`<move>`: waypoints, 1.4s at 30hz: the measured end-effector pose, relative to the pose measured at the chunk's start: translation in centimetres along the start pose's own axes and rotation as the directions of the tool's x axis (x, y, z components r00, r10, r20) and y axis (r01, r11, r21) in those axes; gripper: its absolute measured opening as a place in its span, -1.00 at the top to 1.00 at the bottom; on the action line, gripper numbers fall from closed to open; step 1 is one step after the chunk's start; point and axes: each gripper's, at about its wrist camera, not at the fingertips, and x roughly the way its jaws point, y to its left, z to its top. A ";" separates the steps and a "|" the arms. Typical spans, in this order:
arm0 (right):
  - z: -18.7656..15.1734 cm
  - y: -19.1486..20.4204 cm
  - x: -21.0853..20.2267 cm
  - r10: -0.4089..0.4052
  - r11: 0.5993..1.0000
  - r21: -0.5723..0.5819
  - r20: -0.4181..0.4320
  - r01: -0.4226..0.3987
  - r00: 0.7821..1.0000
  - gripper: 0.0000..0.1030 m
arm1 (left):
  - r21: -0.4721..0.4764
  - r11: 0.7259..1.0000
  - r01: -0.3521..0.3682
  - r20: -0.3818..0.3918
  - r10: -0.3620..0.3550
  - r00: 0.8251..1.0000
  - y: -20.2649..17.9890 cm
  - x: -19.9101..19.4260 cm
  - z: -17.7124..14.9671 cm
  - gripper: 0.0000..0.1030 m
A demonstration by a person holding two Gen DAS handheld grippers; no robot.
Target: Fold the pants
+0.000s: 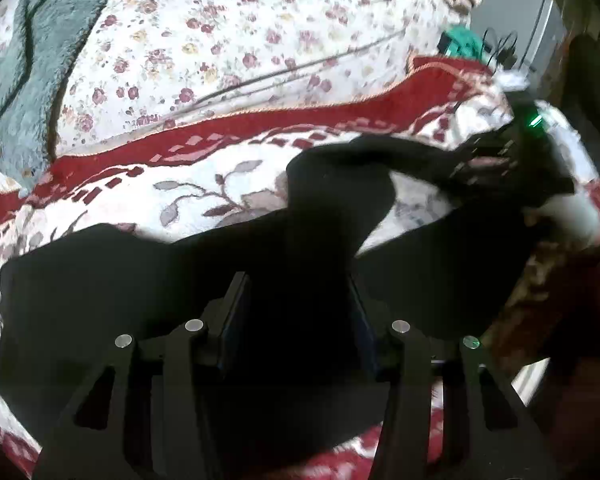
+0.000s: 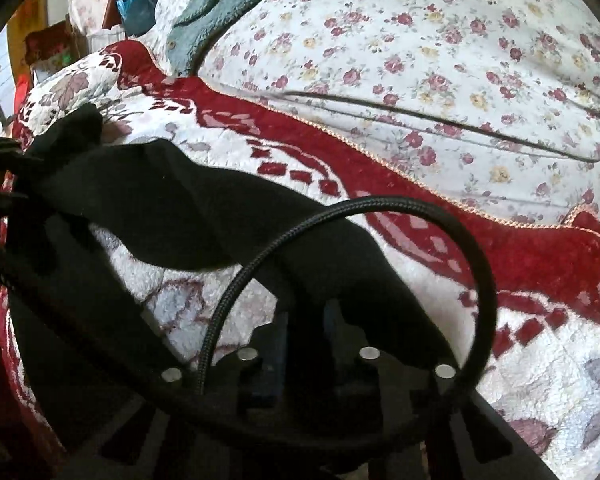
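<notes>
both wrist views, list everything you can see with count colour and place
pants: one, black, spread on the blanket, one part lifted
blanket: one, red and white with leaf pattern, under the pants
floral sheet: one, white with small roses, behind the blanket
fleece: one, teal, far left on the sheet
cable: one, black braided, looping before the right wrist camera
left gripper: black, jaws apart over the pants
right gripper: black, closed on pants fabric
</notes>
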 end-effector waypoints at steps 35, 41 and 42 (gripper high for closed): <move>-6.4 -6.6 -1.9 0.249 0.708 0.626 0.211 -0.327 0.945 0.85 | 0.055 0.998 -0.014 0.103 0.009 0.995 -3.9 -4.3 -5.5 0.89; -7.5 -5.7 -12.1 0.123 0.794 0.542 0.299 -0.275 0.946 0.85 | 0.076 0.997 0.009 0.188 -0.024 0.982 -4.7 -7.1 -5.4 0.89; -8.1 -5.6 -13.3 0.107 0.798 0.543 0.301 -0.263 0.947 0.85 | 0.085 0.996 0.010 0.187 -0.026 0.982 -4.9 -7.2 -5.8 0.89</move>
